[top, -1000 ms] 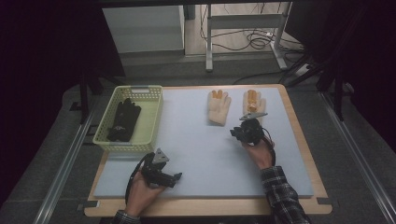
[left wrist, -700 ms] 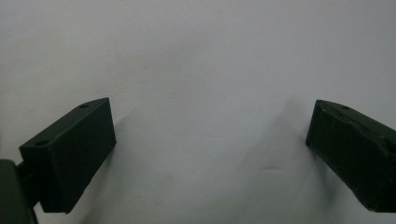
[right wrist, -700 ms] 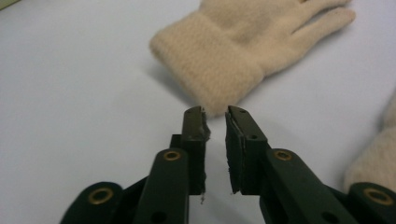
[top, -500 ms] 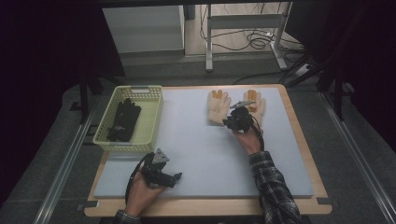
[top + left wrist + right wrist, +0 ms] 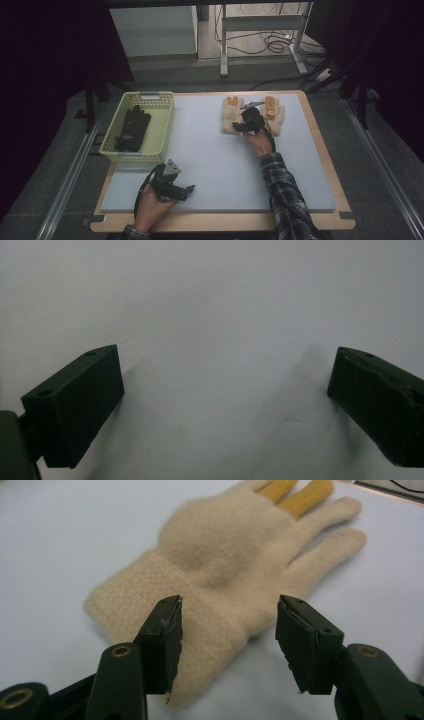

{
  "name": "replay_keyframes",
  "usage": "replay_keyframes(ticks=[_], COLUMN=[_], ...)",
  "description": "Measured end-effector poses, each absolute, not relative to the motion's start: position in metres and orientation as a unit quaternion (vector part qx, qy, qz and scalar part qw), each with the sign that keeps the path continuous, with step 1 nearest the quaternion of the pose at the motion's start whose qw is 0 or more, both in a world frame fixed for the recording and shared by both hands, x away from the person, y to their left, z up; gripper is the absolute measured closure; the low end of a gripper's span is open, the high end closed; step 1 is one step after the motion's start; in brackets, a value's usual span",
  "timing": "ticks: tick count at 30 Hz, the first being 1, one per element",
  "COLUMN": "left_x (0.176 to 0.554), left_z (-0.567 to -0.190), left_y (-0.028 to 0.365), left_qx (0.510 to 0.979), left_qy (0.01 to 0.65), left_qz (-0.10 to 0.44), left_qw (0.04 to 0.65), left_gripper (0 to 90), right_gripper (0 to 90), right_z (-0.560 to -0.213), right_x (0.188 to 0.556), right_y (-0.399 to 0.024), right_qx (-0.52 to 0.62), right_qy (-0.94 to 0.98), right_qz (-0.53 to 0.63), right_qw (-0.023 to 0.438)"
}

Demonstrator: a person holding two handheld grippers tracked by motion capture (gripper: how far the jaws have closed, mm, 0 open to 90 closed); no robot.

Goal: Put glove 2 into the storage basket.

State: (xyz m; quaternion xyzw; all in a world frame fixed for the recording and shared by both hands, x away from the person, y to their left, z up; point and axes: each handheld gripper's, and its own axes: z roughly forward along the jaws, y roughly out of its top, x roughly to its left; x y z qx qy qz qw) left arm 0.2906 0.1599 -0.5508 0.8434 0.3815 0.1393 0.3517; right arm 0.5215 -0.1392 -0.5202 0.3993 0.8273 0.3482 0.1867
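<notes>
The pale blue mat [image 5: 215, 160] covers nearly all of the wooden table [image 5: 320, 150], whose edge shows as a border around it. At about ten o'clock on the mat sits the light green basket [image 5: 162, 125], and inside it lies a pair of black gloves [image 5: 132, 129], heaped lengthwise.

At about one o'clock, near the far edge, two cream gloves lie flat side by side with their fingers pointing away from me. The left cream glove [image 5: 229, 117] has orange on its middle fingers, and so does the right cream glove [image 5: 276, 112] just beside it.

My right gripper [image 5: 248, 121] sits between those two, over the cuff end of the left cream glove [image 5: 225, 575]. In the right gripper view my jaws stand apart on either side of the ribbed cuff: one black pad [image 5: 167, 640] lies over the cuff's knit, the other off its edge above bare mat. They have just been opening, and they do not press on the wool; the cuff lies between them, ungripped.

My left gripper [image 5: 172, 187] rests at about seven o'clock, close to the near edge, well apart from the gloves. In the left gripper view its jaws are spread wide with bare mat [image 5: 215, 330] between them.
</notes>
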Motion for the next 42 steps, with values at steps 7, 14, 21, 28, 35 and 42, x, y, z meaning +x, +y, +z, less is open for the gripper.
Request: replay_keyframes(ticks=[7, 14, 21, 28, 35, 42], left_x=[0.290, 0.291, 0.291, 0.291, 0.291, 0.290], left_z=[-0.551, -0.551, -0.551, -0.551, -0.551, -0.551], left_y=[0.160, 0.160, 0.160, 0.160, 0.160, 0.160], left_qx=[0.844, 0.843, 0.844, 0.844, 0.843, 0.843], left_qy=[0.381, 0.381, 0.381, 0.381, 0.382, 0.381], left_qz=[0.139, 0.139, 0.139, 0.140, 0.139, 0.140], left_qw=[0.351, 0.352, 0.350, 0.351, 0.352, 0.352], left_gripper=[1.8, 1.9, 1.8, 1.8, 1.8, 1.8], right_gripper=[69.1, 82.1, 65.7, 49.5, 40.4, 76.3], right_z=[-0.522, -0.514, -0.489, -0.494, -0.523, -0.526], right_x=[0.523, 0.518, 0.498, 0.515, 0.540, 0.534], right_y=[-0.134, -0.136, -0.133, -0.129, -0.118, -0.113], right_qx=[0.406, 0.407, 0.396, 0.394, 0.397, 0.392], right_qy=[0.829, 0.823, 0.826, 0.824, 0.827, 0.833], right_qz=[0.350, 0.360, 0.379, 0.378, 0.367, 0.358], right_qw=[0.161, 0.163, 0.131, 0.153, 0.155, 0.158])
